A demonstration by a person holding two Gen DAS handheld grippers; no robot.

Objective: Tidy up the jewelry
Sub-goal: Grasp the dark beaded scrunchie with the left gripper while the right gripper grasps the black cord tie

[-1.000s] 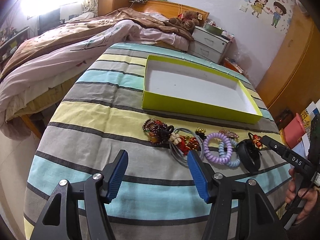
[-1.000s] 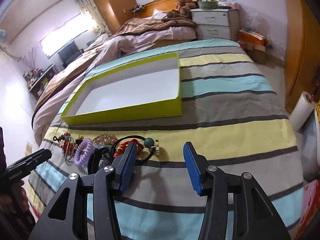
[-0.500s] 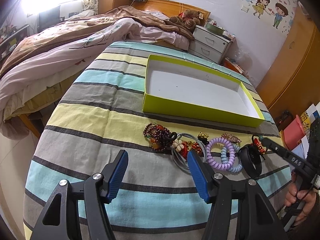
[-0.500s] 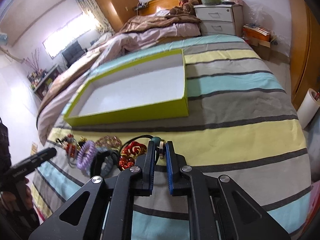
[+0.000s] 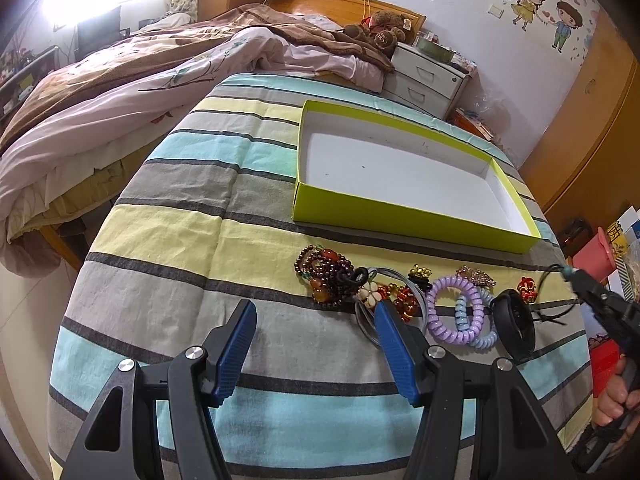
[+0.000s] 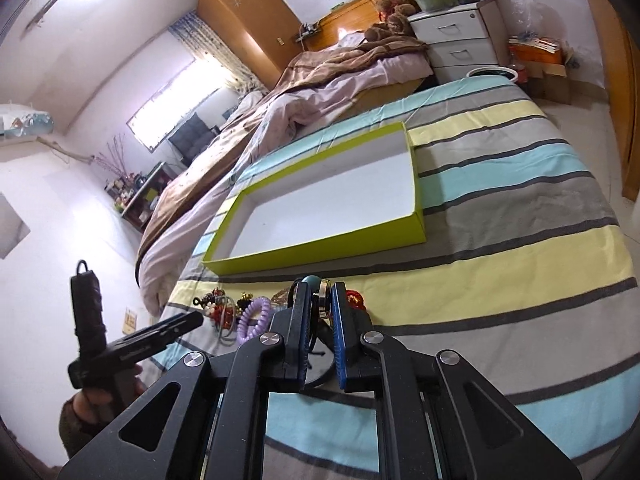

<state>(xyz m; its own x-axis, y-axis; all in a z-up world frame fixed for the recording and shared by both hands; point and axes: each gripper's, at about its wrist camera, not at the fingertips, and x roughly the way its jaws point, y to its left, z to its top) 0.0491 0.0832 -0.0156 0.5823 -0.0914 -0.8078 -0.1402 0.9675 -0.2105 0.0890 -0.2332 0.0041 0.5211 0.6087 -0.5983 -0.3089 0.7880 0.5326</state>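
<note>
Right claw [image 6: 321,300] pinches a pendant [image 6: 320,298] near the green box [image 6: 320,248]

Bare striped cloth [image 5: 168,248] lies left of the jewelry row [image 5: 400,296]; the green box [image 5: 400,216] stands beyond it.

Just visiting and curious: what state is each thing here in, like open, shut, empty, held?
Left claw: open, holding nothing.
Right claw: shut on a pendant necklace.
Green box: lidless, empty.
Purple coil bracelet: lying loose on the bedspread.
</note>
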